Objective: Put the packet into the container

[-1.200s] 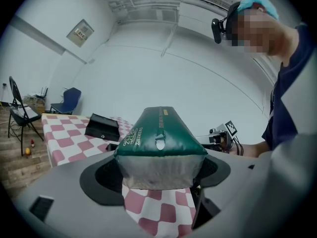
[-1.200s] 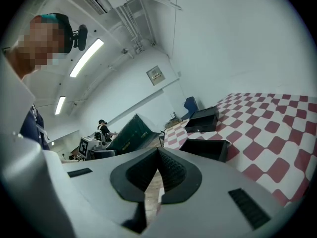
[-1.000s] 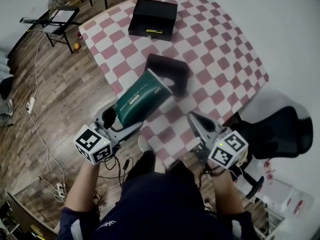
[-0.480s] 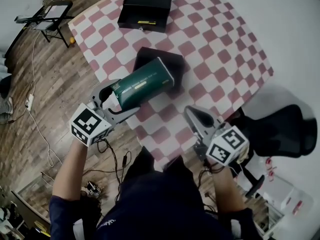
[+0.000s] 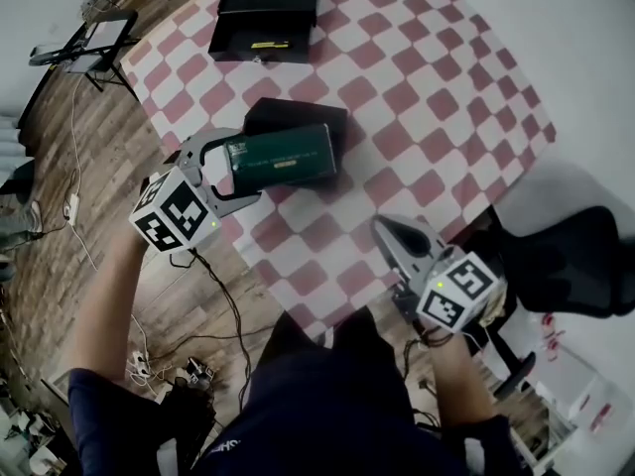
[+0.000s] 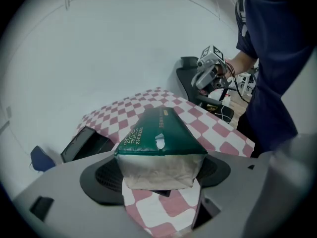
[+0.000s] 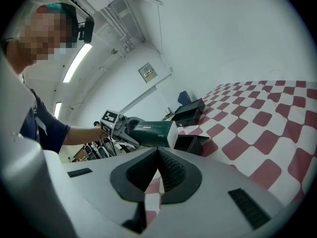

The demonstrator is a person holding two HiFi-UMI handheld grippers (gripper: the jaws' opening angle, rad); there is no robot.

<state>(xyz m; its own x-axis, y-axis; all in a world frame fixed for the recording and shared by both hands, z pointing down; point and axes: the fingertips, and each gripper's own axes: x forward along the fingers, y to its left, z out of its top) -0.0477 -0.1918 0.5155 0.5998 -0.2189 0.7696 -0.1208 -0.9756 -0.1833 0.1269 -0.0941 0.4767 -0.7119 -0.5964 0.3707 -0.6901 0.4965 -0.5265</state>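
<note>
Two grippers are in play, and only one carries anything. The left gripper (image 5: pixel 243 165) (image 6: pixel 158 172) has its jaws clamped on the pale end of the green packet (image 5: pixel 283 157) (image 6: pixel 161 138) (image 7: pixel 151 133), one jaw on each side, and the rest of the packet sticks out ahead of them. The packet lies level, left of centre in the head view, over the near part of the black container (image 5: pixel 298 115) (image 7: pixel 190 144) on the checked table (image 5: pixel 427 97). I cannot tell whether the two touch. The left arm (image 5: pixel 99 305) reaches up from the lower left, forearm bare. The right gripper (image 5: pixel 397 236) (image 7: pixel 159 170) hangs at the lower right by the table's near edge, jaws pressed together on nothing. A second black box (image 5: pixel 268 18) (image 7: pixel 190 110) sits at the top of the frame.
</note>
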